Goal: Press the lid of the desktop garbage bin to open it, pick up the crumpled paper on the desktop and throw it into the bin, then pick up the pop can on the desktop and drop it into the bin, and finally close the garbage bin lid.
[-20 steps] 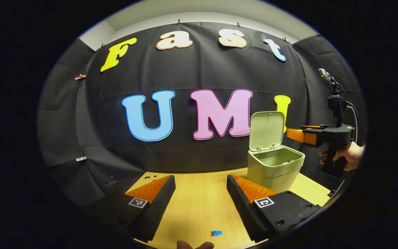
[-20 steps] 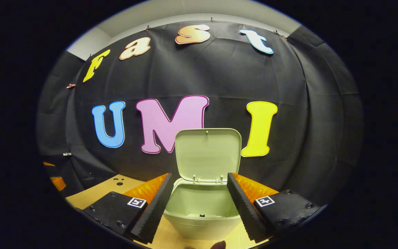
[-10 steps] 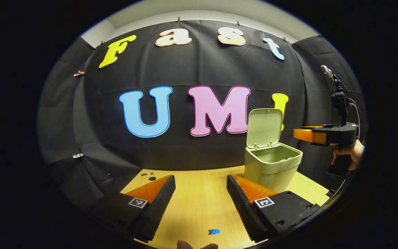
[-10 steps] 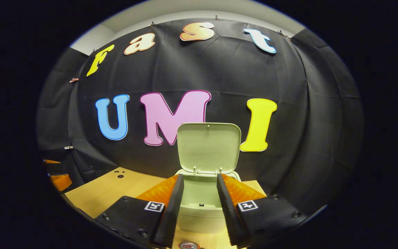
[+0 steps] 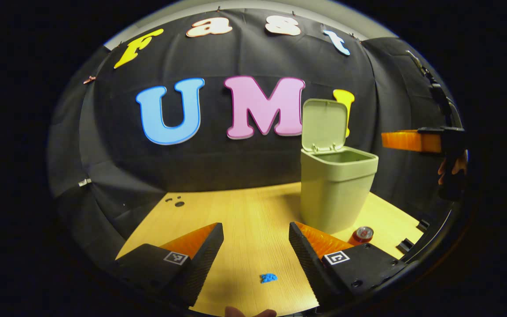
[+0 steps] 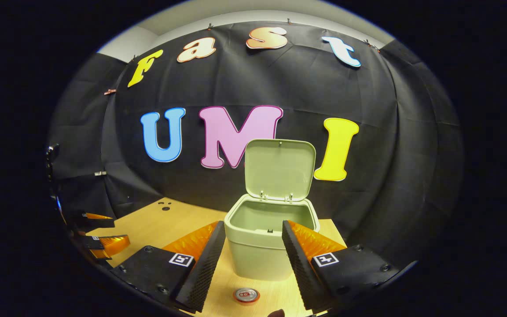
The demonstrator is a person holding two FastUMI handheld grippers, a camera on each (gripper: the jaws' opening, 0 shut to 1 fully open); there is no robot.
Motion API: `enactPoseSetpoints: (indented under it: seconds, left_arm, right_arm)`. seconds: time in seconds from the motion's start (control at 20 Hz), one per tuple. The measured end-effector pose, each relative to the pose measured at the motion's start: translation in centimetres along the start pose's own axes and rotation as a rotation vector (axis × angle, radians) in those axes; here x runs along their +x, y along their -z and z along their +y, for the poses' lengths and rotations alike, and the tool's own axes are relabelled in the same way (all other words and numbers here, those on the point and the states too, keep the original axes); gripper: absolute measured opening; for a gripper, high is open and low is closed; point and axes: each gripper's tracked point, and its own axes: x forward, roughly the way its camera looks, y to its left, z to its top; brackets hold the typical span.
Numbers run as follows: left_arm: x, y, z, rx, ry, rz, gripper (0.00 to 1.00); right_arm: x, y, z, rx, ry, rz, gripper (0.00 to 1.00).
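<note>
Fingers of the left gripper (image 5: pixel 255 246) stand spread apart with nothing between them, above the wooden desktop (image 5: pixel 244 215). A small blue scrap (image 5: pixel 268 278) lies on the desktop between the fingers, nearer than the garbage bin (image 5: pixel 336 189). The pop can (image 5: pixel 362 234) stands upright just in front of the bin's base, close to it. The bin stands on the desktop with its lid (image 5: pixel 323 124) raised upright at the rear hinge.

In the right gripper view, the right gripper (image 6: pixel 253 255) is also open and empty, level with the bin's front wall (image 6: pixel 260 257). The bin's visible interior (image 6: pixel 271 216) appears bare; its bottom is hidden. The crumpled paper cannot be located.
</note>
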Motion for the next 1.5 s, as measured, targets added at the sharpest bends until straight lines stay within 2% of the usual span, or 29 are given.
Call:
enactPoseSetpoints:
  seconds: [0.25, 0.6, 0.85, 1.15, 1.35, 1.45, 1.5]
  left_arm:
    - [2.6, 6.5, -1.7, 0.005, 0.051, 0.135, 0.96]
    - [6.3, 14.3, -1.8, -0.020, 0.037, 0.309, 0.96]
    - [8.0, 19.1, -1.6, -0.012, 0.032, 0.408, 0.93]
    - [9.5, 21.4, -1.9, -0.022, 0.063, 0.473, 0.81]
    - [9.5, 22.4, -2.3, -0.022, 0.092, 0.513, 0.62]
    - [9.6, 22.0, -2.3, -0.011, 0.103, 0.503, 0.57]
    - [9.7, 22.1, -2.5, -0.013, 0.113, 0.504, 0.51]
  right_arm:
    - [-2.1, 1.5, 0.4, -0.018, 0.004, 0.035, 0.88]
    - [-3.2, 2.5, -1.5, -0.023, 0.034, 0.069, 0.91]
    - [-3.5, 2.6, -2.9, -0.022, 0.058, 0.077, 0.91]
    - [-3.7, 3.2, -3.7, -0.015, 0.079, 0.094, 0.91]
    - [-3.7, 3.3, -3.8, -0.019, 0.084, 0.098, 0.91]
    - [-3.6, 3.6, -3.8, -0.017, 0.085, 0.106, 0.91]
    - [-3.6, 3.7, -3.7, -0.018, 0.084, 0.108, 0.91]
